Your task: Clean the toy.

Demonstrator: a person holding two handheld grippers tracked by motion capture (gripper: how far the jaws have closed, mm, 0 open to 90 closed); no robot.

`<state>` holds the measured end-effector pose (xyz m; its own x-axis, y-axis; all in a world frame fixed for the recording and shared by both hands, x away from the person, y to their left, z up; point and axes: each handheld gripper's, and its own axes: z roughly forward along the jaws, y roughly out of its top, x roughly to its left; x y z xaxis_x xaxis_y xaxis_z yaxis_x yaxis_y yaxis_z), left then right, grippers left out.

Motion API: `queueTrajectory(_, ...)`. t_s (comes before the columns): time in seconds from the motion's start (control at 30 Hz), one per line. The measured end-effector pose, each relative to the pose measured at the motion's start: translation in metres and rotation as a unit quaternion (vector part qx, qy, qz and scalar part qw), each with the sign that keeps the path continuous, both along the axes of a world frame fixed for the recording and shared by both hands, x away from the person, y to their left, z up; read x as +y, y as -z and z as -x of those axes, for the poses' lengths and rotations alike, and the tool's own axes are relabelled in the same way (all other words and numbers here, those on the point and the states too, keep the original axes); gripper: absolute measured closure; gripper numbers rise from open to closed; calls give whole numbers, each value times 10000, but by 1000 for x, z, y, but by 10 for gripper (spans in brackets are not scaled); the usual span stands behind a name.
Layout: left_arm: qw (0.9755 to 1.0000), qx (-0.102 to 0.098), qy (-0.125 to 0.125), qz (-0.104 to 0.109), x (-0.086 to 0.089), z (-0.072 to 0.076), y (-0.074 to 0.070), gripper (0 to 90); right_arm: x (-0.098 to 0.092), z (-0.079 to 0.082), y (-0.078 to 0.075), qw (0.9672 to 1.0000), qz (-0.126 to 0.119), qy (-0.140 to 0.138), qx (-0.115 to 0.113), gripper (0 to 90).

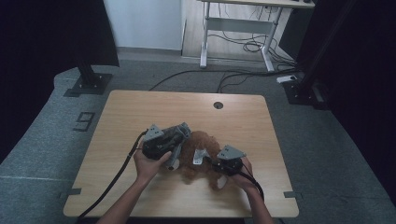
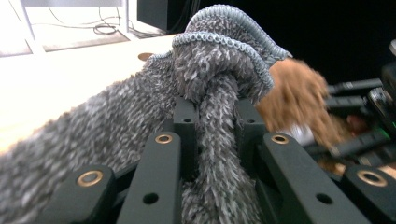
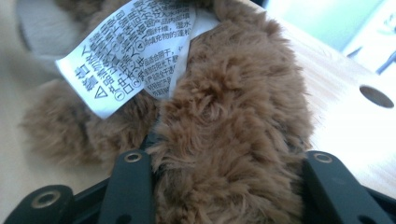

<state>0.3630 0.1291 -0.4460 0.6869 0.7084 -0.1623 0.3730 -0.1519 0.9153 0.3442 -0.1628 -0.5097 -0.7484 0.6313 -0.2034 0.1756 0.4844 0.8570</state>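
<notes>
The left gripper (image 1: 180, 135) has its fingers (image 2: 186, 122) clamped tight on a strand of a fuzzy grey knit garment (image 2: 205, 84), whose ribbed, blue-grey edged cuff bunches into a knot-like fold just above the finger tips in the left gripper view. From the high view this grey garment (image 1: 176, 148) hangs from the left gripper a little left of the middle of the wooden worktop (image 1: 135, 112), draping down toward the person's left hand (image 1: 150, 165). Just to its right lies a brown plush toy (image 1: 201, 154), touching the grey fabric and resting on the worktop's near half. The right gripper (image 1: 210, 163) comes in from the near right, and its fingers (image 3: 130, 182) are closed on a thick fold of the toy's brown fur, which bulges up between them in the right gripper view. A white care label (image 3: 130, 51) with printed writing is sewn to the toy just beyond the gripped fold; the same label (image 1: 201, 156) shows as a pale patch in the high view. The person's right hand (image 1: 240, 175) holds that gripper near the worktop's near edge. A round cable hole (image 1: 218, 105) sits in the worktop's far part, well apart from the toy.
</notes>
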Motion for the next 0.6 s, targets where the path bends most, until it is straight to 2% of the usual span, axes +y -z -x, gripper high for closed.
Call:
queueTrajectory(0.1,9998,169,-64,6,2,-11,-4,751,-2,8,2,9999,-29,-107,-63,530)
queueTrajectory(0.2,9981,597,-33,-153,3,-26,6,750,-4,10,4,9998,-54,-141,-103,517)
queueTrajectory(0.27,9968,749,33,-280,1,-28,15,751,-4,8,4,9998,-102,-149,-57,505)
queueTrajectory(0.33,9968,717,58,-339,0,-25,16,752,-5,6,5,9998,-158,-114,2,482)
queueTrajectory(0.43,9967,670,104,-453,-3,-19,18,753,-7,1,5,9992,-331,25,235,456)
queueTrajectory(0.5,9967,671,100,-444,-3,-16,21,754,-7,-2,5,9984,-399,162,374,446)
queueTrajectory(0.6,9971,641,60,-412,-3,-13,27,756,-5,-7,5,9975,-437,309,461,434)
